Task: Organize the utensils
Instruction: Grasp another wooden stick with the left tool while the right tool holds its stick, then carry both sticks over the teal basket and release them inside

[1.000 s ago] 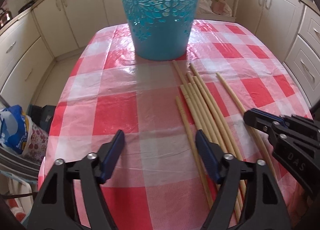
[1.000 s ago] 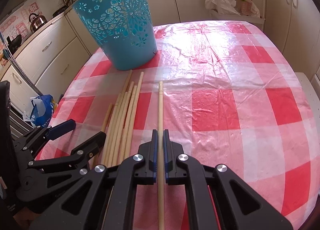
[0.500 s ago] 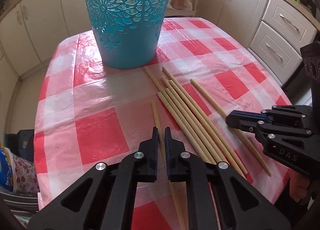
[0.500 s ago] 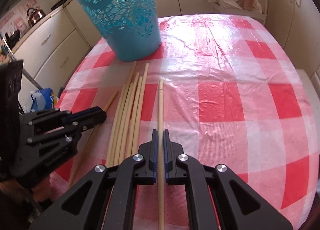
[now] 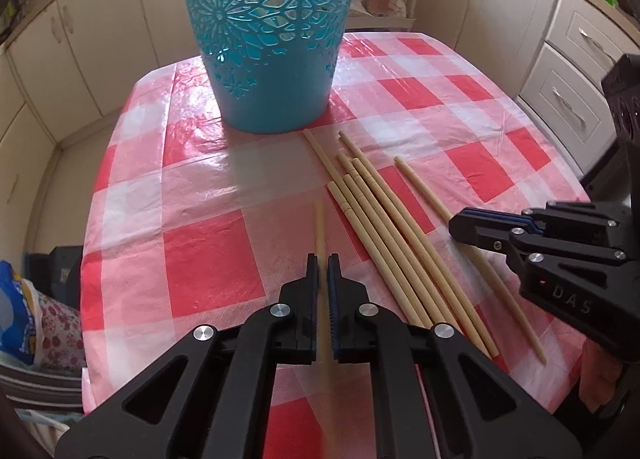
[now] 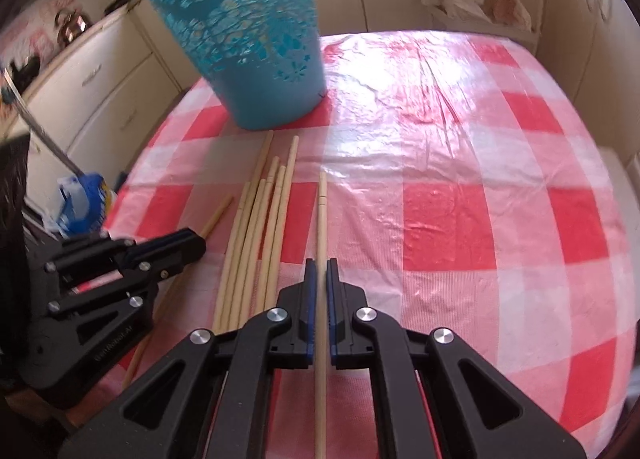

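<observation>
Item 1: my left hand-held gripper (image 5: pixel 323 259), pinching one bamboo stick (image 5: pixel 319 227). Its jaws have just been closing, and that stick is now between the pads; a second ago they stood spread over bare cloth with nothing in them. The stick's far end points to 12 o'clock, toward the basket.

Item 2: my right hand-held gripper (image 6: pixel 321 263), pressed together on a second stick (image 6: pixel 322 203), which likewise runs to 12 o'clock. No change in this grip from the earlier frame.

Item 3: loose bundle of sticks (image 5: pixel 384 227), lying on the desk (image 5: pixel 208 259) at 1 o'clock of the left pads and 11 o'clock of the right. The count is uncertain, as they overlap.

Item 4: blue cut-out basket (image 5: pixel 272 59), upright at 12 o'clock, just beyond the bundle's far tips. It sits more centred in the left view than before.

Risks, as I judge them:
- Each stick is held near one end, so the long free end may droop or swivel in the pads when lifted.
- The two held sticks could cross or knock the basket rim on entry.
- A trailing tip may sweep the bundle and roll sticks toward the desk edge.
</observation>
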